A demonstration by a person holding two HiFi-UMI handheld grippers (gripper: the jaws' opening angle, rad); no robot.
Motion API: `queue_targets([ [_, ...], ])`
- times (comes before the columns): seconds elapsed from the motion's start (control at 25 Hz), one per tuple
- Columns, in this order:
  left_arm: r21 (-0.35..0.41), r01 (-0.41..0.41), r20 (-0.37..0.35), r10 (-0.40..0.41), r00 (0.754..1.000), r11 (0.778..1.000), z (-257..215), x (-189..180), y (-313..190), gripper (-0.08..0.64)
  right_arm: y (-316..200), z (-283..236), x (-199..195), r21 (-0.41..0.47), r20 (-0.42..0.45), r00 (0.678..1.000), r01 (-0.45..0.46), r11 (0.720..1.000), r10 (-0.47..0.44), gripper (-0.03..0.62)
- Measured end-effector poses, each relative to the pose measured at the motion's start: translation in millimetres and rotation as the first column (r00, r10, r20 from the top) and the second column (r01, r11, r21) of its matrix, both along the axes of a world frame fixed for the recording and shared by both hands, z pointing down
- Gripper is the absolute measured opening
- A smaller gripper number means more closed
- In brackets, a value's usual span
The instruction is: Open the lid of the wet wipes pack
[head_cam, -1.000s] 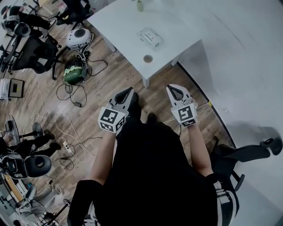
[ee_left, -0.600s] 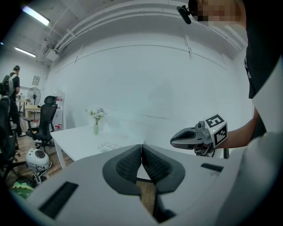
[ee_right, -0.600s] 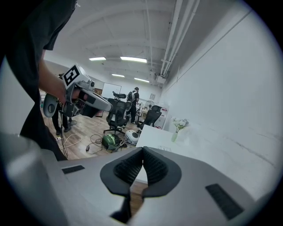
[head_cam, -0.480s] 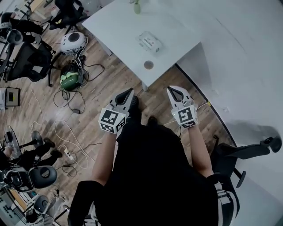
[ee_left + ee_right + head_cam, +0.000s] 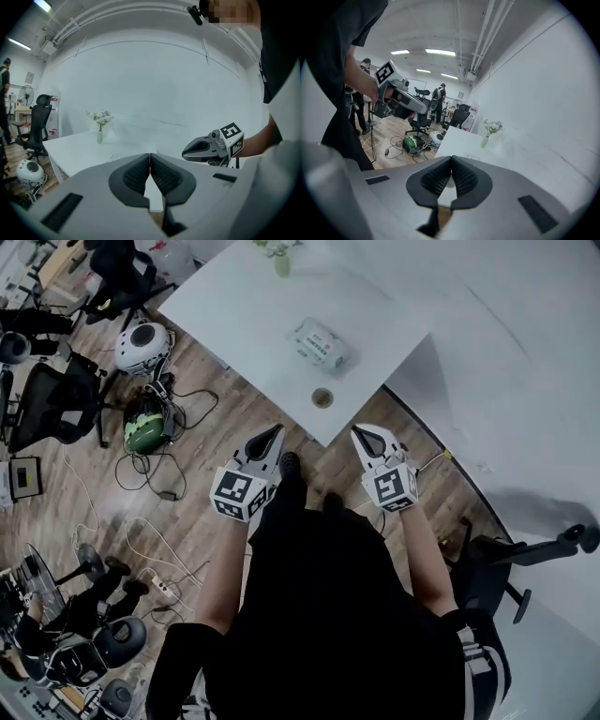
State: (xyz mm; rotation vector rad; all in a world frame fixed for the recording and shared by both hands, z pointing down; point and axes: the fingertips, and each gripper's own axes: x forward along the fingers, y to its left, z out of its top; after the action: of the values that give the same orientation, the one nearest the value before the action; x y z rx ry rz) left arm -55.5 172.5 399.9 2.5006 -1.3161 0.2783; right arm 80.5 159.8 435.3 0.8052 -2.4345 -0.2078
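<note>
White table (image 5: 234,306) holds wet wipes pack (image 5: 321,343); left tongs (image 5: 277,429), right tongs (image 5: 357,428) both clenched, empty.

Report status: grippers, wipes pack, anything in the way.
Left gripper and right gripper shut, empty, short of the table. Wipes pack on table, untouched. Small round thing near table edge, between grippers and pack.

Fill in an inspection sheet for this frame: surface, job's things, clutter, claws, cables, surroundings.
Surface: white table, mostly bare.
Job's things: wipes pack lying flat on the table; lid too small to judge.
Clutter: vase at the far edge; small round object near the table corner.
Claws: left claw and right claw both shut, empty, short of the table.
Cables: loose cables trailing left of the table.
Surroundings: office chairs at left.
</note>
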Motion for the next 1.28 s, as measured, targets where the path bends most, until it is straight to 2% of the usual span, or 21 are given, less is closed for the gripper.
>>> queue_targets([
  [0.32, -0.021, -0.079, -0.012, 0.078, 0.997, 0.997, 9, -20, -60, 0.023, -44, 6, -29, -0.022, -0.022, 0.999, -0.047, 0.999, 0.047, 0.017],
  [0.68, -0.012, -0.152, -0.012, 0.152, 0.988, 0.988, 10, -43, -106, 0.023, -80, 5, -52, -0.016, -0.039, 0.993, -0.115, 0.993, 0.114, 0.017],
  [1.08, -0.021, -0.206, -0.017, 0.205, 0.979, 0.978, 21, -72, -135, 0.023, -107, 5, -88, -0.001, -0.035, 0.985, -0.171, 0.985, 0.171, 0.017],
  [1.28, -0.039, -0.219, -0.029, 0.218, 0.975, 0.975, 30, -74, -140, 0.023, -112, 14, -85, -0.008, -0.059, 0.98, -0.192, 0.981, 0.191, 0.017],
])
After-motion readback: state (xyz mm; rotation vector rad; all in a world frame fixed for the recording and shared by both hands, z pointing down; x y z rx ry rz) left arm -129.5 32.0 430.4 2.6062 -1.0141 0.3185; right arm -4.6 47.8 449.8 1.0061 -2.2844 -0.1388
